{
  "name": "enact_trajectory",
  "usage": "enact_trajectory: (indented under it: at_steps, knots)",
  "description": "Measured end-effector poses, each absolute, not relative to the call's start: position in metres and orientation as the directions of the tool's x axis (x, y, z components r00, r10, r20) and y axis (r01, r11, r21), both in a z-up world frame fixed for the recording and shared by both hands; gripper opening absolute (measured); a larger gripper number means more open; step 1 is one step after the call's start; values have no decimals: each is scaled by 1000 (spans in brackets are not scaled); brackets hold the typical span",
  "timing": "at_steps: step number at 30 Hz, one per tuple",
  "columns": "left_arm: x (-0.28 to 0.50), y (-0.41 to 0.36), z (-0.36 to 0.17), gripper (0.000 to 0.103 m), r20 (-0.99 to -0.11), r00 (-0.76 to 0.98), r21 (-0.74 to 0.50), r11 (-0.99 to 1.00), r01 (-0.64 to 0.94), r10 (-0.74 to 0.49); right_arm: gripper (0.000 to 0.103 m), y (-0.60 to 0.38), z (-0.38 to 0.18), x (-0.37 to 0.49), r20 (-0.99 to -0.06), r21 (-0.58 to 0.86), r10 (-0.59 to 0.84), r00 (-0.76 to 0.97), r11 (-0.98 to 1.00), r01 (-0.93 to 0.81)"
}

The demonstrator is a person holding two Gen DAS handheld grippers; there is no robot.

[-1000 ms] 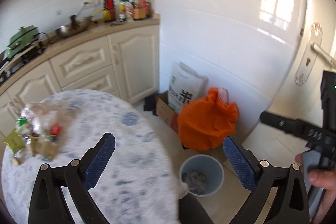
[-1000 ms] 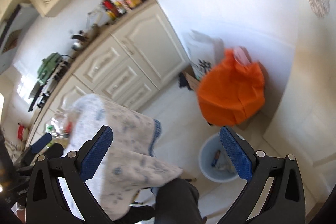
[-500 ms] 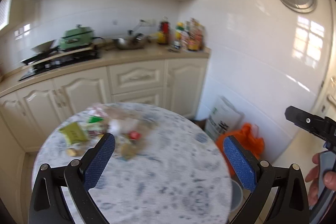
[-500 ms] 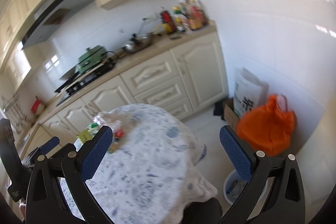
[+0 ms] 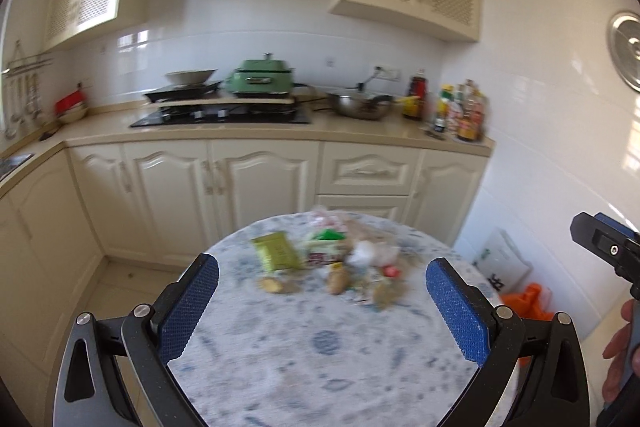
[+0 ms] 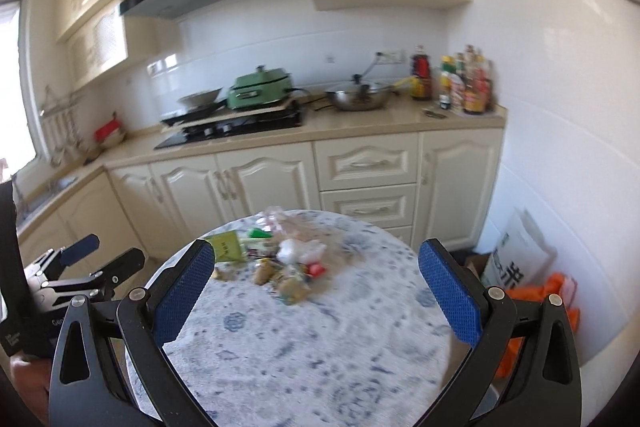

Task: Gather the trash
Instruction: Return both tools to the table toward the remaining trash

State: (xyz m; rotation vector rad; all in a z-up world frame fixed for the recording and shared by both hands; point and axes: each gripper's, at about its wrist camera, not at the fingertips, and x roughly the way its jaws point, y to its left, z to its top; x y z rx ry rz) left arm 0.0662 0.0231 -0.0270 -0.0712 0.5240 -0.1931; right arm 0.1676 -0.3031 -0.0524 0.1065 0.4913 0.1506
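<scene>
Both the left hand-held gripper (image 5: 322, 303) and the right hand-held gripper (image 6: 316, 291) are spread wide and hold nothing. The trash (image 5: 332, 259) lies in a pile on the round surface (image 5: 320, 367), so most collecting seems left.

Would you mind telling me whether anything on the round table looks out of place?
Yes: a loose heap of wrappers and scraps is strewn over the far half of the table, including a green packet and a crumpled white piece. Neither the left gripper nor the right gripper holds anything.
</scene>
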Motion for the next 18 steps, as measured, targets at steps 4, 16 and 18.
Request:
enact_trajectory:
  at_steps: [4,16,18]
  knots:
    - [69,43,-35,102,-514,843,-118,987,112,-157,103,-278,-59,183,-481,110,199,854,980,-166]
    - [134,62,-73,102,-615,778,-126,990,58,-124,103,-252,-124,251,-620,103,221,753,974,-200]
    - [151,60,-83,102,-635,763,-123,991,57,-123,103,-250,-140,266,-649,110,221,728,974,-198]
